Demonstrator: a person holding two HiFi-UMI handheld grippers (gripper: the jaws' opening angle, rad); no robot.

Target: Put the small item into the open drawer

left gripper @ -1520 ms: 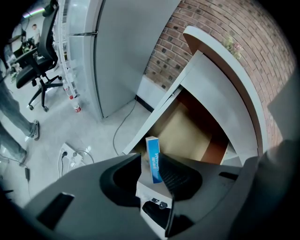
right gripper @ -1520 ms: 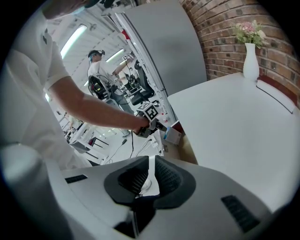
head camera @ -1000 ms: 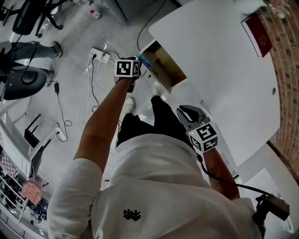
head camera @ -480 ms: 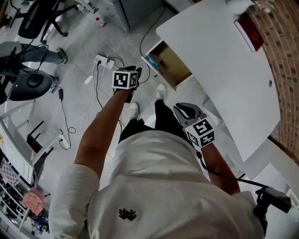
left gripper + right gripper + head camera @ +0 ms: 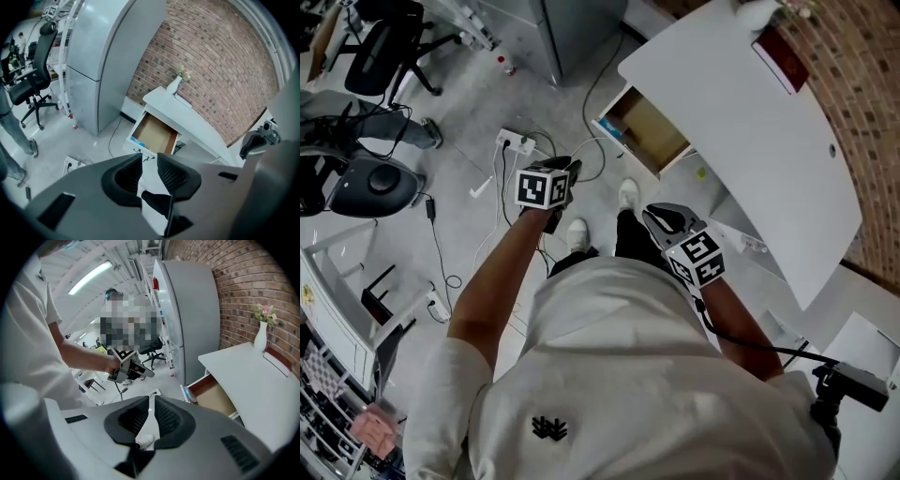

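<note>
The white desk (image 5: 741, 122) has its drawer (image 5: 649, 131) pulled out, its wooden bottom showing. A small blue-and-white item (image 5: 608, 127) lies in the drawer's front corner, seen also in the left gripper view as the small item (image 5: 137, 140). My left gripper (image 5: 566, 170) hangs over the floor well short of the drawer, jaws close together with nothing between them. My right gripper (image 5: 662, 217) is held near my body, shut and empty. In their own views, the left gripper (image 5: 149, 161) and the right gripper (image 5: 151, 404) show only floor in the slit.
A power strip (image 5: 517, 142) and cables lie on the floor below the drawer. A grey cabinet (image 5: 101, 51) stands left of the desk, office chairs (image 5: 389, 42) beyond. A vase (image 5: 260, 336) and a red book (image 5: 778, 58) rest on the desk by the brick wall.
I have stepped back from the desk. The left gripper has drawn away from the drawer's front edge toward my body. The drawer stays open; the right gripper has hardly moved.
</note>
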